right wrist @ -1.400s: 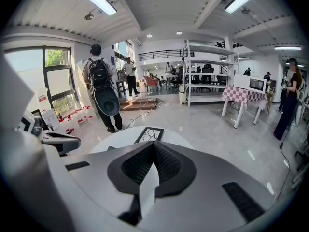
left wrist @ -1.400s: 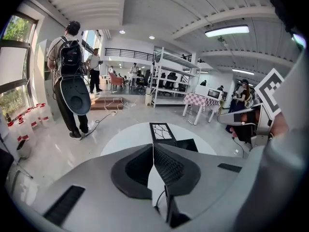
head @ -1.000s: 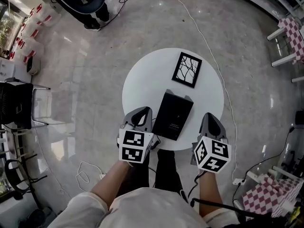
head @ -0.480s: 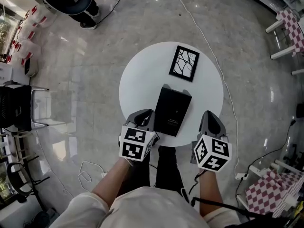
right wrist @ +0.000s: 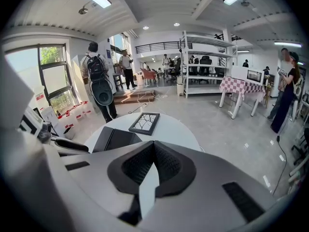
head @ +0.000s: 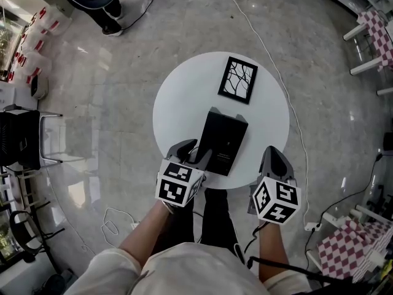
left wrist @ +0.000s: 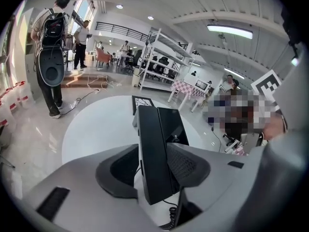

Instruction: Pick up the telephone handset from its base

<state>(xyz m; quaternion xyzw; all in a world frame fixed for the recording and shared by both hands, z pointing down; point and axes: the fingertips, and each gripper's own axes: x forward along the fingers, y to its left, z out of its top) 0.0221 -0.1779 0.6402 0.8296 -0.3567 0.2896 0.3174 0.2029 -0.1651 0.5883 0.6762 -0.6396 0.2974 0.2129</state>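
The round white table (head: 184, 103) lies ahead of and below both grippers, which are held over its near edge and tilted down toward it. The black telephone base (head: 226, 140) is set on the table just ahead of the left gripper (head: 190, 155) and off to the inner side of the right gripper (head: 274, 158), within reach without leaning. A black picture frame (head: 237, 80) is seen farther out, beyond the base and well clear of both grippers, so it is not in the way.

The handset (left wrist: 152, 153) is cradled along the base's left edge and has not been lifted. It runs lengthwise straight away from the left gripper, with its near end between that gripper's two pads. The left gripper's jaws are opening. A gap is seen between the handset and the left pad (left wrist: 120, 170), while the right pad (left wrist: 186, 166) lies close beside it, so no squeeze is applied yet. The jaws are judged to be spread this way so that the narrow handset can be straddled across its width before being closed upon.

The right gripper is kept clenched and empty, apparently parked aside.

The coiled cord (left wrist: 171, 219) hangs just under the left gripper's jaws and is likely to trail on lifting.
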